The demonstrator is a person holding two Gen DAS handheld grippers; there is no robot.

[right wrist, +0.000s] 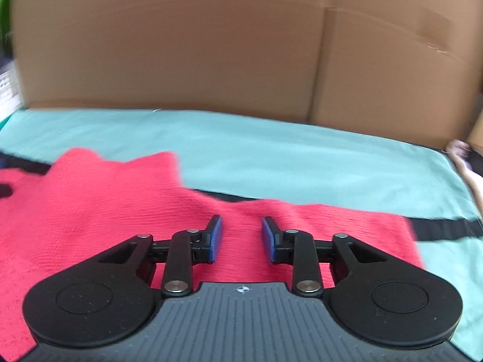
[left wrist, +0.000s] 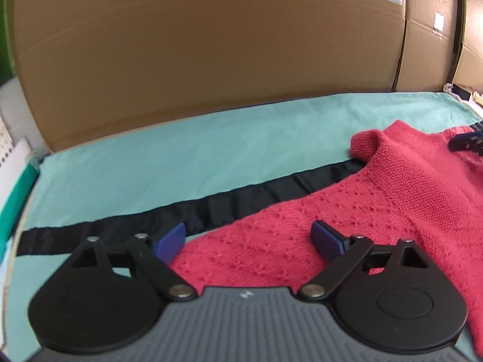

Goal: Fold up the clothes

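A red knitted sweater (left wrist: 356, 208) lies spread on a teal cloth (left wrist: 187, 157). My left gripper (left wrist: 249, 239) hovers over the sweater's left edge, open wide, nothing between its blue pads (left wrist: 170, 241). In the right wrist view the same sweater (right wrist: 99, 202) fills the lower left. My right gripper (right wrist: 241, 236) is above it, open with a narrower gap and nothing held. The right gripper's tip (left wrist: 466, 141) shows at the far right of the left wrist view, over the sweater's top part.
A black strap (left wrist: 145, 226) runs across the teal cloth under the sweater, also seen as a black strap (right wrist: 446, 227) on the right side. Big cardboard boxes (left wrist: 211, 45) stand close behind the surface. A white perforated object (left wrist: 7, 141) sits at the left edge.
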